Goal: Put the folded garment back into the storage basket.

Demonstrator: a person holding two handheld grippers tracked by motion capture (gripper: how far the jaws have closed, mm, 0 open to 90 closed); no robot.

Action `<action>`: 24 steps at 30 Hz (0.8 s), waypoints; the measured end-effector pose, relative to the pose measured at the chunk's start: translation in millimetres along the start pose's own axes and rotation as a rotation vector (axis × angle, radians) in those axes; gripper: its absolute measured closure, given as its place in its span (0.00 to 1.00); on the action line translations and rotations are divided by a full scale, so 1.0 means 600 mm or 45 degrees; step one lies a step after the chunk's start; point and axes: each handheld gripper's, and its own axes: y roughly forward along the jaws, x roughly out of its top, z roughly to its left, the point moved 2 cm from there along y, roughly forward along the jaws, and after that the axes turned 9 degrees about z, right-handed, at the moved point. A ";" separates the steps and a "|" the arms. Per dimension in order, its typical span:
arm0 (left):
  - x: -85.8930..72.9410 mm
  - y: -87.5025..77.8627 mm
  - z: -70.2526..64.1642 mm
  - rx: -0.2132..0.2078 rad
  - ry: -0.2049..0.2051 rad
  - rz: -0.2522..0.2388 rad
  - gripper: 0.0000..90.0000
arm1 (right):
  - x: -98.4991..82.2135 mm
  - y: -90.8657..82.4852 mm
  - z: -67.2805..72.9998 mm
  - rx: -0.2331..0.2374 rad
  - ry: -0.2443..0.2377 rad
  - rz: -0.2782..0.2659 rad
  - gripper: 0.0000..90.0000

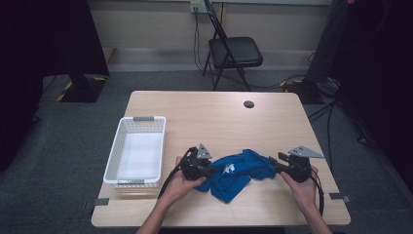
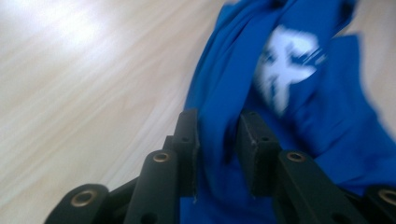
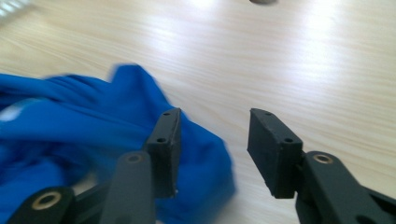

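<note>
One blue shirt, bunched up on the worktop near the front edge, between both claws. Looks like nothing's folded or binned yet, the one white basket to the left sits empty. Left claw is narrow with cloth between its jaws but not pinched; right claw is wide, shirt edge just beside one jaw. One black folding chair behind the worktop.

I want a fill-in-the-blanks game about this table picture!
1. The crumpled cloth lying between the two grippers is coloured ____.
2. The white basket sits on the table beside the ____ gripper.
3. The jaws of the right gripper stand ____, with bare wood between them.
4. Behind the table stands a black folding ____.

Missing words: blue; left; open; chair
</note>
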 end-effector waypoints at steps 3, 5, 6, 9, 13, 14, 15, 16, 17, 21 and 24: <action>0.009 -0.003 -0.012 -0.025 0.026 -0.042 0.74 | 0.005 -0.010 0.025 0.081 -0.045 -0.025 0.60; 0.012 0.001 -0.019 -0.041 0.049 -0.045 0.72 | 0.004 -0.009 0.046 0.129 -0.097 -0.011 0.60; 0.012 0.004 -0.021 -0.050 0.056 -0.043 0.72 | 0.002 -0.006 0.058 0.160 -0.126 0.001 0.60; 0.012 0.016 -0.026 -0.074 0.068 -0.026 0.68 | -0.006 0.007 0.092 0.236 -0.197 0.045 0.61; 0.008 0.034 -0.027 -0.050 0.066 0.034 0.68 | -0.024 0.031 0.135 0.308 -0.302 0.115 0.63; 0.006 0.037 -0.025 -0.034 0.063 0.048 0.68 | -0.028 0.037 0.143 0.310 -0.323 0.130 0.64; 0.006 0.037 -0.025 -0.034 0.063 0.048 0.69 | -0.028 0.037 0.143 0.310 -0.323 0.130 0.64; 0.002 0.041 -0.021 -0.023 0.056 0.055 0.69 | -0.032 0.043 0.150 0.310 -0.343 0.145 0.65; 0.000 0.042 -0.017 0.005 0.050 0.066 0.69 | -0.037 0.051 0.158 0.306 -0.364 0.164 0.66; -0.007 0.042 -0.003 0.038 0.003 0.090 0.70 | -0.043 0.062 0.160 0.267 -0.353 0.185 0.72; -0.012 0.039 0.001 0.032 0.023 0.082 0.70 | -0.043 0.062 0.153 0.219 -0.372 0.202 0.73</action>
